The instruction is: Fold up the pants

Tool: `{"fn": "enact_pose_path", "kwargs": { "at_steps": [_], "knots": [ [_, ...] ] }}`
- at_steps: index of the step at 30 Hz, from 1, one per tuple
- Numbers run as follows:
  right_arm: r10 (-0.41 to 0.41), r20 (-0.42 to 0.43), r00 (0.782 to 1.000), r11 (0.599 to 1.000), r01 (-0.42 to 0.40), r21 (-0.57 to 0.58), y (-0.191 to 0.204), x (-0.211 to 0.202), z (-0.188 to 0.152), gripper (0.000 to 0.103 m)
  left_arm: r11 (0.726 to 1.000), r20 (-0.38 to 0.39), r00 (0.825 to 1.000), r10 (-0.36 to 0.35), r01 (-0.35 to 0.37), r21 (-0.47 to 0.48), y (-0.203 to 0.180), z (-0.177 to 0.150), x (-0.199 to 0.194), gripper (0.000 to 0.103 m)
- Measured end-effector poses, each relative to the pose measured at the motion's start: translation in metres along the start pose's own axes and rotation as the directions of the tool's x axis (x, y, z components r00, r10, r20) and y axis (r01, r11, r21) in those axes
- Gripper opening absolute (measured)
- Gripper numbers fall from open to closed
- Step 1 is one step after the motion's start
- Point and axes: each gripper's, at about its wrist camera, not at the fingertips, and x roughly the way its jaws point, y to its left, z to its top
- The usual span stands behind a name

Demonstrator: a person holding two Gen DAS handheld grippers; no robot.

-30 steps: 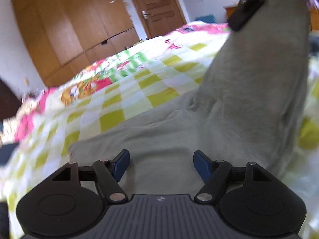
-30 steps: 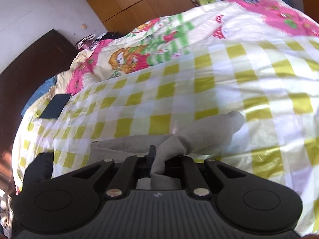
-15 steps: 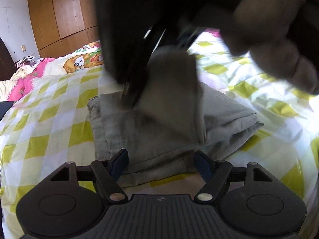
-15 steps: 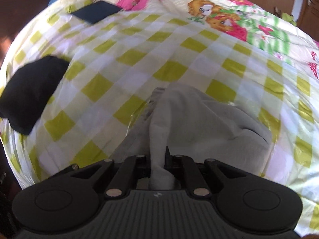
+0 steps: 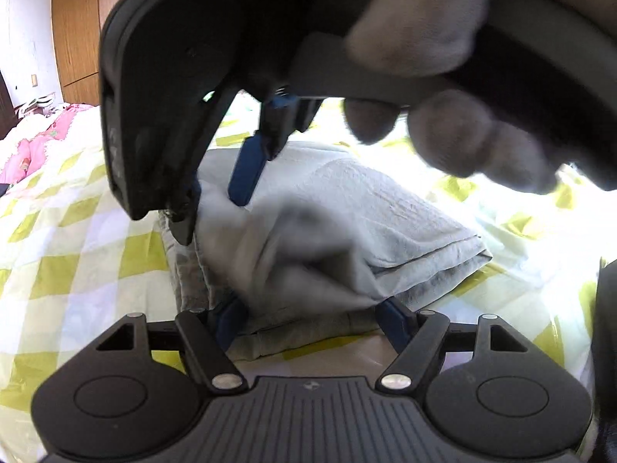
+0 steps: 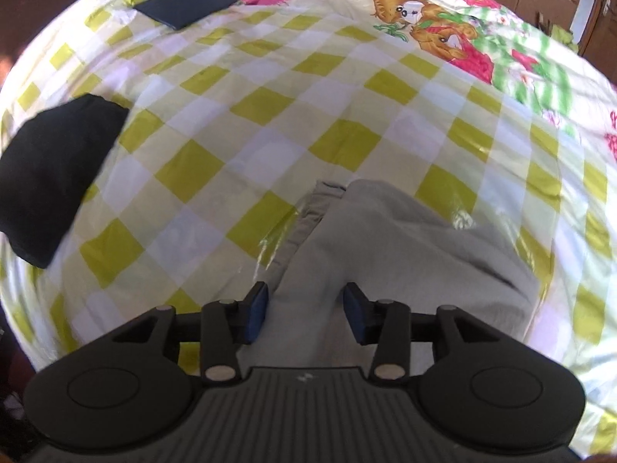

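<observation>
Grey pants (image 6: 389,247) lie folded on the checked bedspread (image 6: 246,108); right gripper (image 6: 304,310) spread wide above them, gripping nothing, left gripper (image 5: 308,318) spread too, its pads straddling the bundle's near edge

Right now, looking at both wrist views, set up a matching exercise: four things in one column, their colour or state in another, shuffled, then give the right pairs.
Things:
1. pants
2. black cloth
3. bedsheet
4. right gripper

Colour or state:
A. yellow and white checks
B. grey, lying folded on the bed
C. jaws apart, holding nothing
D. dark bundle near the bed's edge

Pairs: 1-B, 2-D, 3-A, 4-C
</observation>
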Motion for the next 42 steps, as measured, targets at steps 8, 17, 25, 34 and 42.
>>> {"fn": "enact_pose_path", "kwargs": {
  "at_steps": [8, 17, 25, 34, 42],
  "knots": [
    [-0.027, 0.043, 0.999, 1.0, 0.027, 0.007, -0.023, -0.008, 0.019, 0.048, 0.998, 0.036, 0.999, 0.0, 0.002, -0.065, 0.017, -0.008, -0.025, 0.086],
    [0.097, -0.011, 0.995, 0.985, -0.098, -0.144, -0.049, 0.007, 0.034, 0.054, 0.984, 0.161, 0.987, 0.011, 0.017, -0.175, 0.03, -0.004, -0.054, 0.089],
    [0.194, -0.067, 0.979, 0.963, -0.203, -0.176, -0.053, 0.017, 0.039, 0.006, 0.996, 0.049, 0.999, 0.013, -0.009, -0.088, 0.015, 0.006, -0.024, 0.089],
    [0.176, 0.054, 0.983, 0.981, -0.17, -0.094, -0.081, 0.005, 0.07, 0.0, 0.997, -0.009, 1.0, -0.008, 0.007, -0.072, 0.01, 0.002, -0.008, 0.072],
    [0.186, 0.007, 0.982, 0.971, -0.183, -0.152, -0.099, -0.004, 0.047, 0.031, 0.994, 0.013, 0.999, -0.049, 0.05, -0.102, 0.017, -0.001, -0.012, 0.081]
  ]
}}
